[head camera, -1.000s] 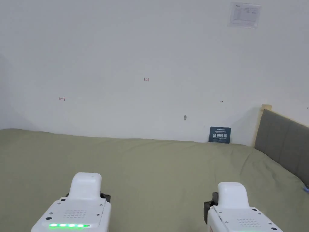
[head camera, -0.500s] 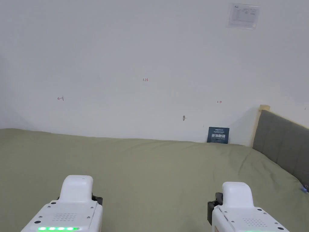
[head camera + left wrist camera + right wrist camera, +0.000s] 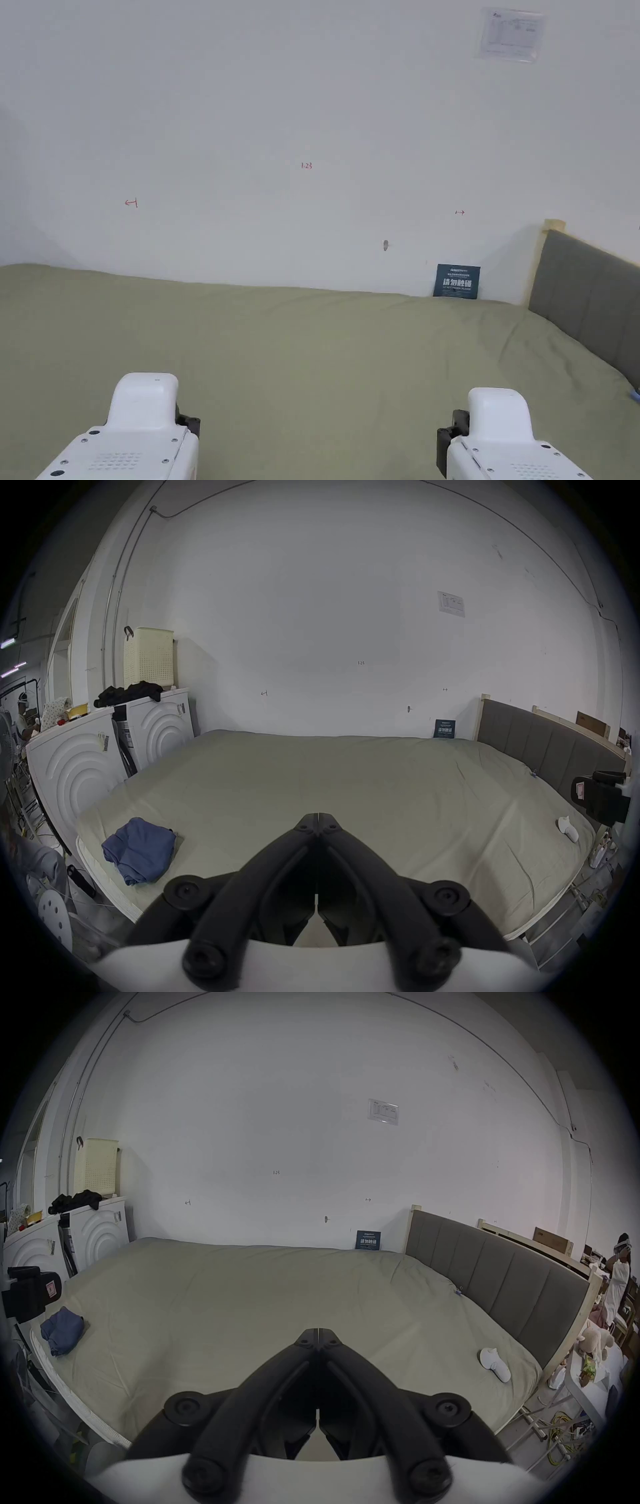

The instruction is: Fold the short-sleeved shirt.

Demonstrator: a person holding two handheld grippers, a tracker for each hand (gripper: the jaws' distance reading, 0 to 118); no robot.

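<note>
A crumpled blue shirt [image 3: 138,852] lies near the front left corner of the bed [image 3: 346,774]; the right gripper view has the shirt [image 3: 62,1329] far left. My left gripper [image 3: 318,817] hovers over the bed's front edge, jaws shut with nothing between them. My right gripper [image 3: 318,1333] is held the same way, shut and empty. In the head view the left gripper's white housing [image 3: 140,425] and the right gripper's white housing [image 3: 500,425] sit low, apart, over the olive-green sheet [image 3: 325,362]. The shirt lies well left of both grippers.
A grey padded headboard [image 3: 594,300] bounds the bed on the right, a white wall [image 3: 312,125] behind. A small white item [image 3: 493,1362] lies near the front right corner. White washing machines [image 3: 76,767] and a cream basket [image 3: 149,656] stand left. A person [image 3: 620,1279] stands far right.
In the head view both grippers have sunk lower and drawn back; the left one has also drifted left, and its green light strip has slipped out of the picture.
</note>
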